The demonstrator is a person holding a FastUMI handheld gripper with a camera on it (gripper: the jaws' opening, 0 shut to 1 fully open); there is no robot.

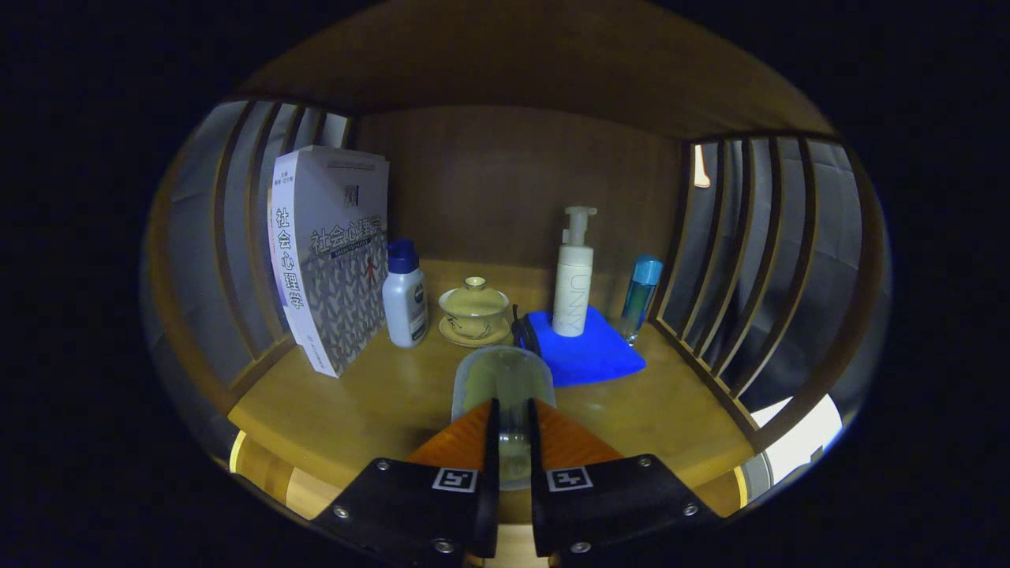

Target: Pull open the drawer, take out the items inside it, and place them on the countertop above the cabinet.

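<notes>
Gripper view: claw nearly closed, both fingers clamped on clear plastic cup, held over wooden worktop inside slatted cabinet nook. Beyond fingers, along back: upright book at left, white bottle with blue cap beside it, lidded tea bowl on saucer, pump bottle standing on blue cloth, blue-capped tube at right.

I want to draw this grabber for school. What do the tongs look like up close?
The tongs have two long fingers with ribbed inner faces, tapering to narrow tips. Each sits on a black, wedge-shaped plate fastened with shiny round screws. On top of each plate is a small white square sticker with a blocky black pattern. No cables or sleeves are visible.
</notes>
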